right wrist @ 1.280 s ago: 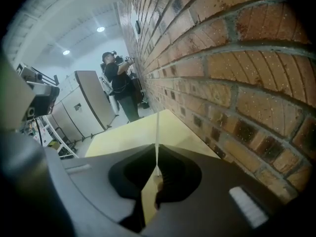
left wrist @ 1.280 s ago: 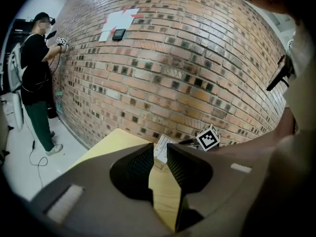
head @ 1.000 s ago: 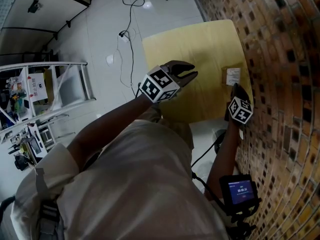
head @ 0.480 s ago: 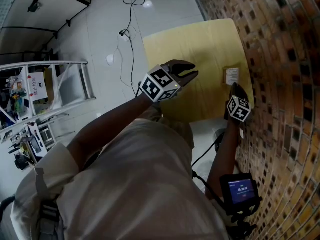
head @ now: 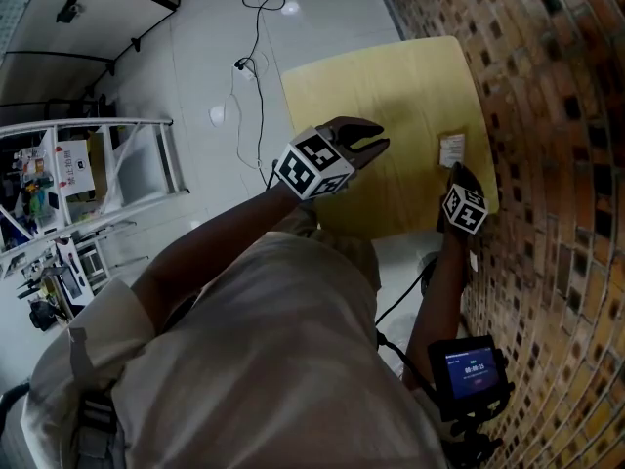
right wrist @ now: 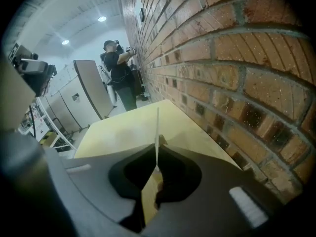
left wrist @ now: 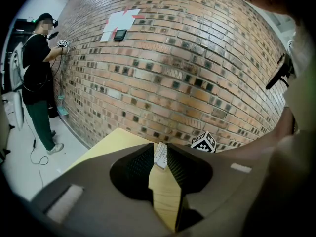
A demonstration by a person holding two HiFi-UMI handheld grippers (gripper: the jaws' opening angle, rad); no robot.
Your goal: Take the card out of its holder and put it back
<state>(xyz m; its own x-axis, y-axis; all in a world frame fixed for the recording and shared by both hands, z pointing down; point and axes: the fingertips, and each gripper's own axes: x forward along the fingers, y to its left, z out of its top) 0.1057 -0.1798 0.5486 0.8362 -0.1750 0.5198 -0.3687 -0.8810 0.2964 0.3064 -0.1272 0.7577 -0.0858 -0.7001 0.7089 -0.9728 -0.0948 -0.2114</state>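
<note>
A white card (head: 452,150) with a brownish strip at its far end shows at the yellow table's (head: 391,96) right edge, close to the brick wall. My right gripper (head: 459,176) reaches it from the near side. In the right gripper view the card (right wrist: 157,132) stands edge-on as a thin white line, with the right gripper (right wrist: 156,154) shut on it. I cannot make out the holder on its own. My left gripper (head: 373,138) hovers open over the table's near left part, holding nothing. In the left gripper view the card (left wrist: 160,155) lies far off beyond the left gripper (left wrist: 159,161).
A brick wall (head: 547,115) runs right beside the table's right edge. Cables (head: 256,57) trail over the white floor beyond the table's left side. A metal rack (head: 88,184) stands at the left. Another person (left wrist: 37,78) works at the wall far off.
My right gripper has sunk slightly toward the table with the card still in it. The left gripper has stayed where it was.
</note>
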